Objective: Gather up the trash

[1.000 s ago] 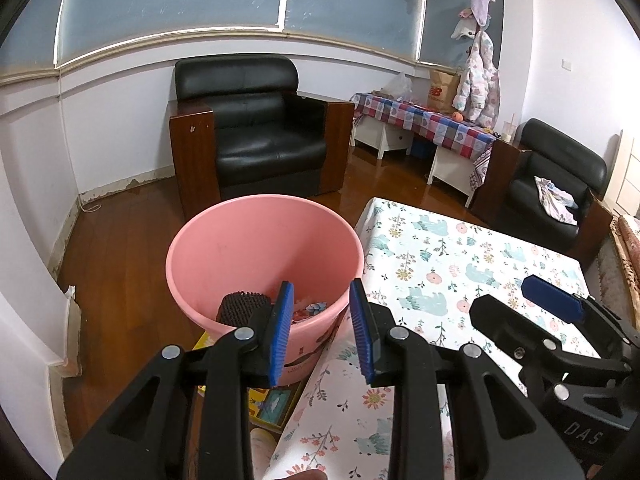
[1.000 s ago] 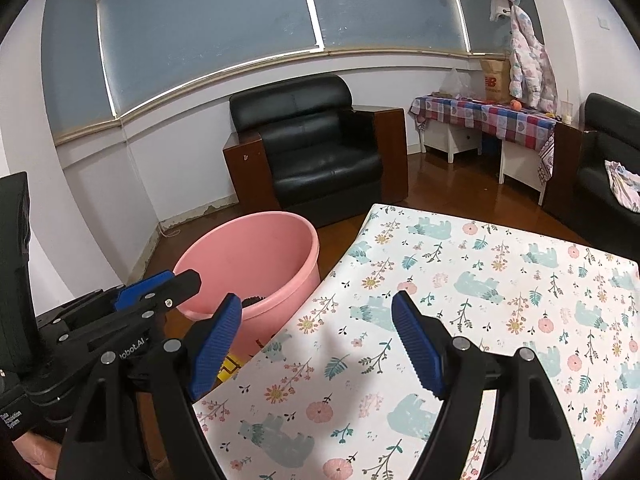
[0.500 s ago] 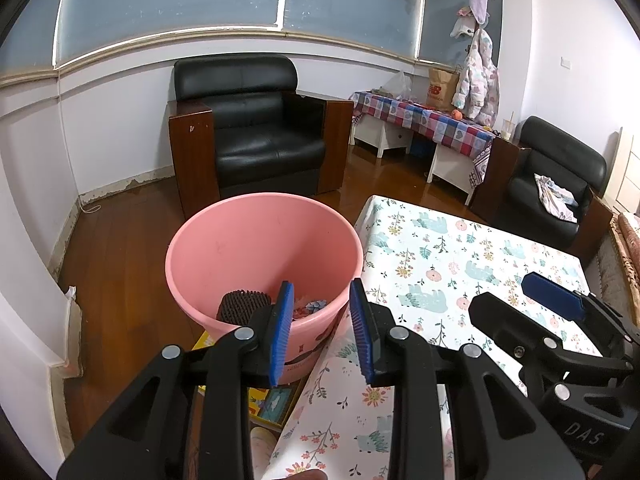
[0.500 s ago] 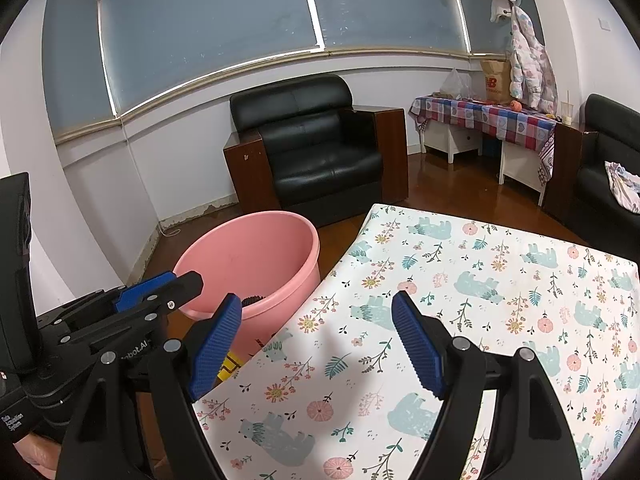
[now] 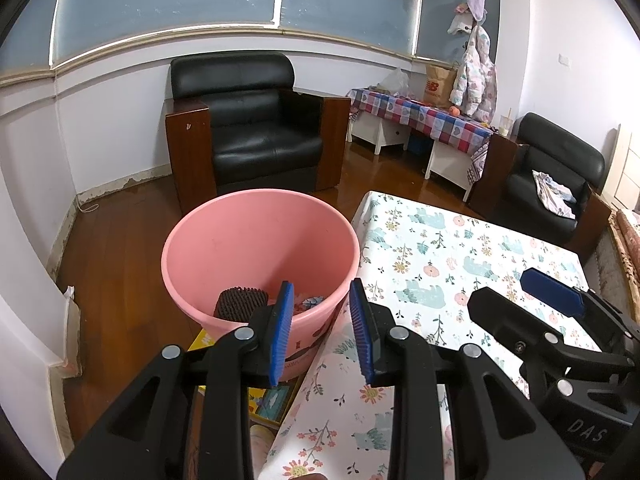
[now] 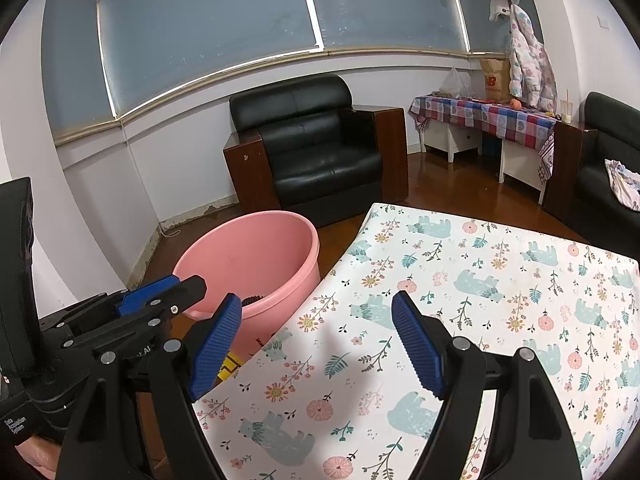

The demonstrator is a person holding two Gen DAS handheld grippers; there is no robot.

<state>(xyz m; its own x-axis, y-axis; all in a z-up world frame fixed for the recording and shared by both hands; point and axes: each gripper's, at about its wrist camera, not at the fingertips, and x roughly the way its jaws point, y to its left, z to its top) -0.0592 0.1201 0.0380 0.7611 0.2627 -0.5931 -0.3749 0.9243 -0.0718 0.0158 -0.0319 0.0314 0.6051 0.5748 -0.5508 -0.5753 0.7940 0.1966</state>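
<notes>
Both the left gripper [image 5: 322,330] and right gripper [image 6: 316,344] are showing black frames, silver screws and ribbed blue pads [image 6: 418,346].

Left hand-held gripper [image 5: 322,332]: seen with blue pads parted, nothing gripped between them.
Pink bucket [image 5: 224,256]: placed on the wooden floor, touching the desk's corner.
Bucket contents: a dark ribbed object [image 5: 240,302] and colourful scraps [image 5: 308,303] are seen inside.
Desk [image 5: 460,264]: covered by a floral cloth.
Right hand-held gripper [image 5: 552,308]: seen over the desk at the right edge; its jaw state cannot be told.
Black armchair [image 5: 256,132]: set behind the bucket.
</notes>
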